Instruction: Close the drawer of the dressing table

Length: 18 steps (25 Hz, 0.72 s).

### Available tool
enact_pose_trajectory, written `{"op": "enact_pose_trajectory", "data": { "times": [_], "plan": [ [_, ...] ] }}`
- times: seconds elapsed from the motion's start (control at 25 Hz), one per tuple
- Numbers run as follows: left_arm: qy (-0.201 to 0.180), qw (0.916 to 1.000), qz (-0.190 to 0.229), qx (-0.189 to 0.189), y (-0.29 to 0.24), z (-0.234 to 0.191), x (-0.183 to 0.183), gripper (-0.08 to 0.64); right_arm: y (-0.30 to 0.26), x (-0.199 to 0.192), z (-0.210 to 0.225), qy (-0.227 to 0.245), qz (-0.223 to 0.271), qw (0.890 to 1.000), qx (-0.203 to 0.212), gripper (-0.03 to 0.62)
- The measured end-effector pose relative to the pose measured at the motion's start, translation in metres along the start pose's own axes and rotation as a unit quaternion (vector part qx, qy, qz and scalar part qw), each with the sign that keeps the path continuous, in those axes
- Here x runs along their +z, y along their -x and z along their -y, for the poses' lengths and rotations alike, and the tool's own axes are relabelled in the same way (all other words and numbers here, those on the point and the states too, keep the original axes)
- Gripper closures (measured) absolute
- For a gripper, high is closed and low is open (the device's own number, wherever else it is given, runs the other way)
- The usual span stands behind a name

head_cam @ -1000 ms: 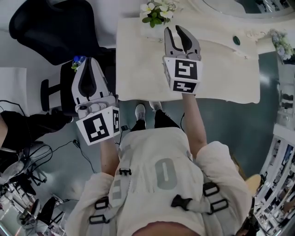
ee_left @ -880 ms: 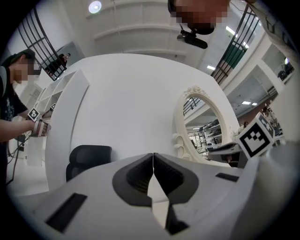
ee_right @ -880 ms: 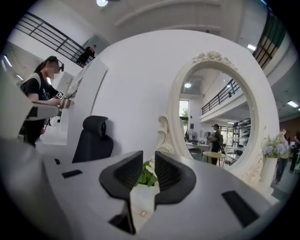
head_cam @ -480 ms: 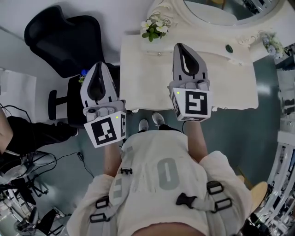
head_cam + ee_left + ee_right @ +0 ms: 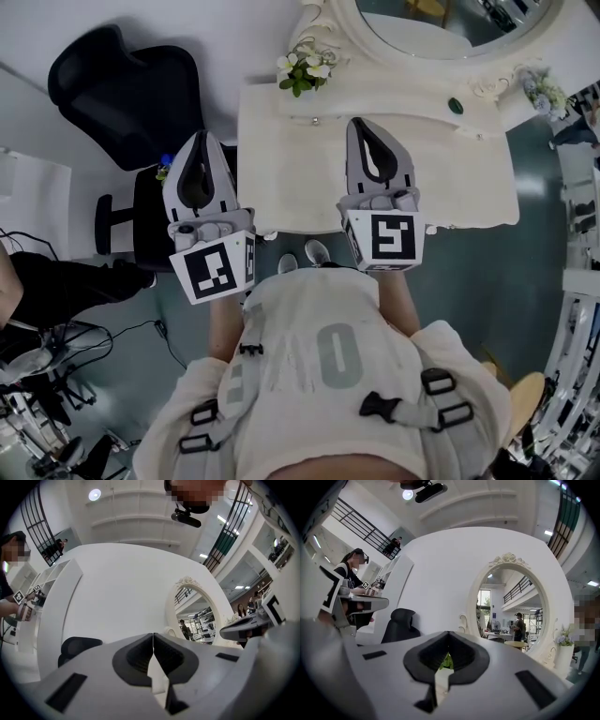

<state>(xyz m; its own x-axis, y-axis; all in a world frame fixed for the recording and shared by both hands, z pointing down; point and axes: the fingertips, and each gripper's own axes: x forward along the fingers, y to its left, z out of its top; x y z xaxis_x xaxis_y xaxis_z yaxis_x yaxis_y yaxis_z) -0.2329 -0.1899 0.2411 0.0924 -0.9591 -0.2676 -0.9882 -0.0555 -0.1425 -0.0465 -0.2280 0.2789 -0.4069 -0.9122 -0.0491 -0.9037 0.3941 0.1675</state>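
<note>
The cream dressing table point(image 5: 469, 178) with its oval mirror point(image 5: 441, 23) stands in front of me. From this steep angle its drawer front does not show. My right gripper point(image 5: 360, 123) hovers over the table top, jaws shut and empty. My left gripper point(image 5: 201, 137) hangs left of the table's corner, over the chair seat, also shut on nothing. In the left gripper view the closed tips point(image 5: 153, 635) point at the white wall and the mirror point(image 5: 197, 616). In the right gripper view the shut tips point(image 5: 448, 633) face the mirror point(image 5: 508, 616), with green leaves behind them.
A black office chair point(image 5: 131, 84) stands left of the table. On the table are a pot of white flowers point(image 5: 302, 67), a small dark green object point(image 5: 456, 105) and another bouquet point(image 5: 544, 92) at the right. Cables point(image 5: 56, 328) lie on the floor at left.
The right gripper's jaws, open a second ago, have shut. Both grippers have lifted and drawn back toward me from the table. More of the mirror shows at the top.
</note>
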Motion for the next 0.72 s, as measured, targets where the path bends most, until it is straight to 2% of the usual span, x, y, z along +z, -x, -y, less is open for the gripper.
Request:
{"op": "enact_pose_trajectory", "data": {
  "times": [0.2, 0.72],
  "plan": [
    [0.001, 1.0, -0.001, -0.004, -0.006, 0.006, -0.003, 0.54, -0.005, -0.001, 0.002, -0.001, 0.002, 1.0, 0.01, 0.584],
    [0.001, 1.0, -0.004, -0.004, -0.006, 0.013, -0.002, 0.54, -0.001, -0.001, 0.012, -0.011, 0.006, 1.0, 0.007, 0.584]
  ]
}}
